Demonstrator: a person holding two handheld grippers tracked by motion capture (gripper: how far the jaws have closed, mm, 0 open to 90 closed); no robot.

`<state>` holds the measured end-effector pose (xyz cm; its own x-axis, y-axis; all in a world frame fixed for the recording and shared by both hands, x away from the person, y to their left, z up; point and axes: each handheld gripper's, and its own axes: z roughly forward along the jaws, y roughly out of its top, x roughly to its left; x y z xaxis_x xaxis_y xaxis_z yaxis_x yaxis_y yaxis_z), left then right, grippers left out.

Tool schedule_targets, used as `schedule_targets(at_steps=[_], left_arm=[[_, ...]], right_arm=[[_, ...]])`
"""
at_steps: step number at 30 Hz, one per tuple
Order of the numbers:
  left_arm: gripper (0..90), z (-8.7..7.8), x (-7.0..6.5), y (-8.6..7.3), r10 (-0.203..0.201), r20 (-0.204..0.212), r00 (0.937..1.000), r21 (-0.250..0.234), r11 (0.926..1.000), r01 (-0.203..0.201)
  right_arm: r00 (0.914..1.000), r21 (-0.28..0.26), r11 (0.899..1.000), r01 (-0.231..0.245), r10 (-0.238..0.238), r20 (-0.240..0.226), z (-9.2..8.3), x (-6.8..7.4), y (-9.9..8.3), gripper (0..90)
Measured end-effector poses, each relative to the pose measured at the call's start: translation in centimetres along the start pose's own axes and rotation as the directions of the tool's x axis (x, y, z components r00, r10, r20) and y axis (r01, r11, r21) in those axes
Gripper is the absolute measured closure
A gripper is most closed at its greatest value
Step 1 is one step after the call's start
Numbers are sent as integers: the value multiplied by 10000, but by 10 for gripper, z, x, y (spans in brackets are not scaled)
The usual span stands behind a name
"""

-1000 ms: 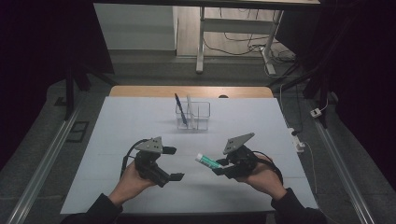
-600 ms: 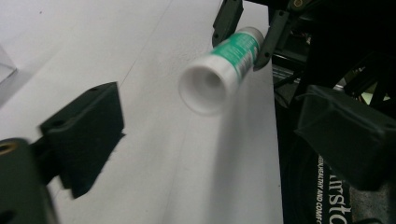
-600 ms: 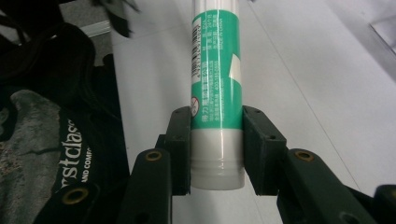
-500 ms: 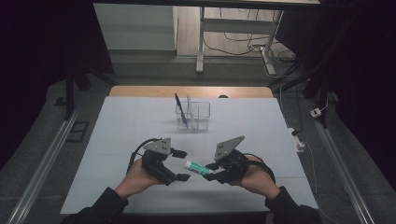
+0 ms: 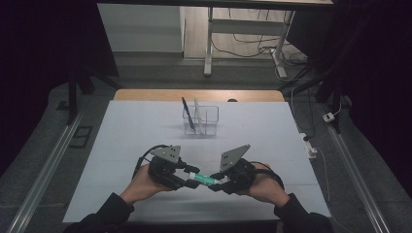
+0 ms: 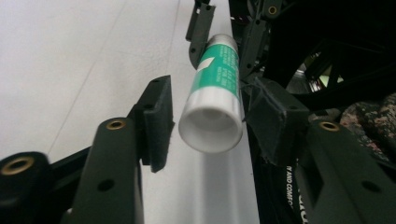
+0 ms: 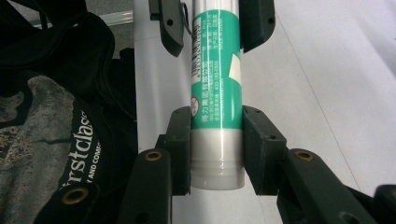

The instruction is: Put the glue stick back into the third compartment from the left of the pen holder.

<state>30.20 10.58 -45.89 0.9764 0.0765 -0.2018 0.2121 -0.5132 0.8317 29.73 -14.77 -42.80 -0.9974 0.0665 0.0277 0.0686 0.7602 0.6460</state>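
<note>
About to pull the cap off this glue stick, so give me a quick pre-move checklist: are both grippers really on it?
1. Right gripper clamped on the glue stick: ok, both pads press its base end.
2. Left gripper around the cap end: ok, the jaws have just been closing with the stick between them.
3. Left pads seated: not ok, the left gripper view shows a gap at one pad.
4. Stick lifted off the table: cannot tell.
5. Clear organizer out of the way: ok, it stands farther back.
</note>
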Motion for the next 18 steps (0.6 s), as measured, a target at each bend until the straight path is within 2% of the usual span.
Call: schedule_targets(at_steps=[3, 9, 13, 18], left_arm=[[534, 1, 0, 0, 110, 71, 9999, 121, 9999, -111], [611, 3, 0, 0, 73, 249, 9997, 204, 9998, -78], [640, 4, 1, -1, 75, 592, 9982, 253, 9996, -90], [648, 4, 2, -3, 137, 729, 9972, 224, 9996, -154]], right_arm=[[10000, 61, 9999, 84, -84, -14, 0, 1, 1, 656], [9996, 31, 9998, 213, -212, -193, 2, 1, 1, 656], [9988, 134, 9990, 422, -419, -264, 3, 2, 0, 655], [9983, 126, 9989, 442, -437, -376, 4, 2, 0, 654]])
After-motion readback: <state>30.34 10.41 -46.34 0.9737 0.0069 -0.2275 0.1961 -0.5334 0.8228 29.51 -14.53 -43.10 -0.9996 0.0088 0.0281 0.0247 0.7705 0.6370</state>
